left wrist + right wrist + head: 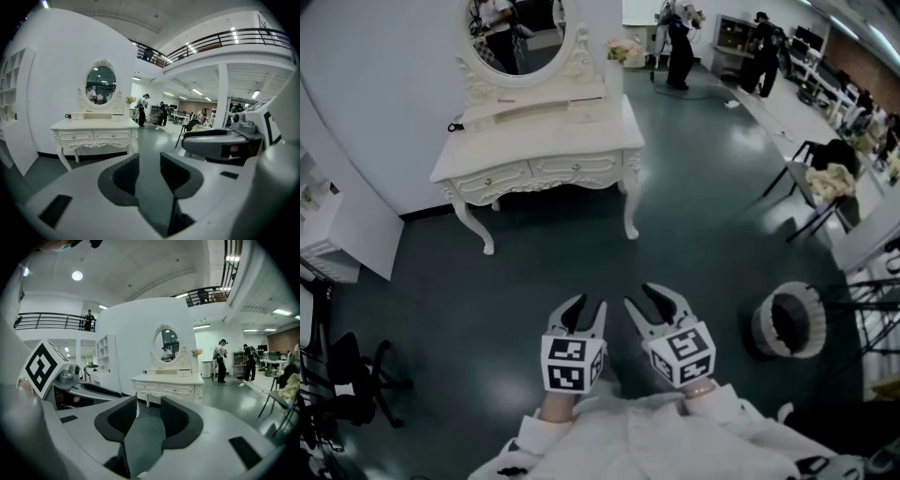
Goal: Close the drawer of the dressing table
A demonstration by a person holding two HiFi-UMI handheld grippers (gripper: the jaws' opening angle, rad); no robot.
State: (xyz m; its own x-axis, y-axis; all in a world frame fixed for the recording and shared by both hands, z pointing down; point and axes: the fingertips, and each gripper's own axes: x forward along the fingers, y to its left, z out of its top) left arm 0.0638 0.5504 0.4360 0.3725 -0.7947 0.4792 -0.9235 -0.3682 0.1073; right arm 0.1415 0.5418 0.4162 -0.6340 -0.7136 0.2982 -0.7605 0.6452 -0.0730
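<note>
Tongs [589, 304] [648, 298] apart, empty; drawer [492, 175] gap indistinct

White ornate dressing table [546, 141] sits upper-middle of the head view, upright on curvy legs, with an oval mirror [517, 33] on top. Left drawer [492, 175] and right drawer [578, 167] both look pushed in from here.
</note>
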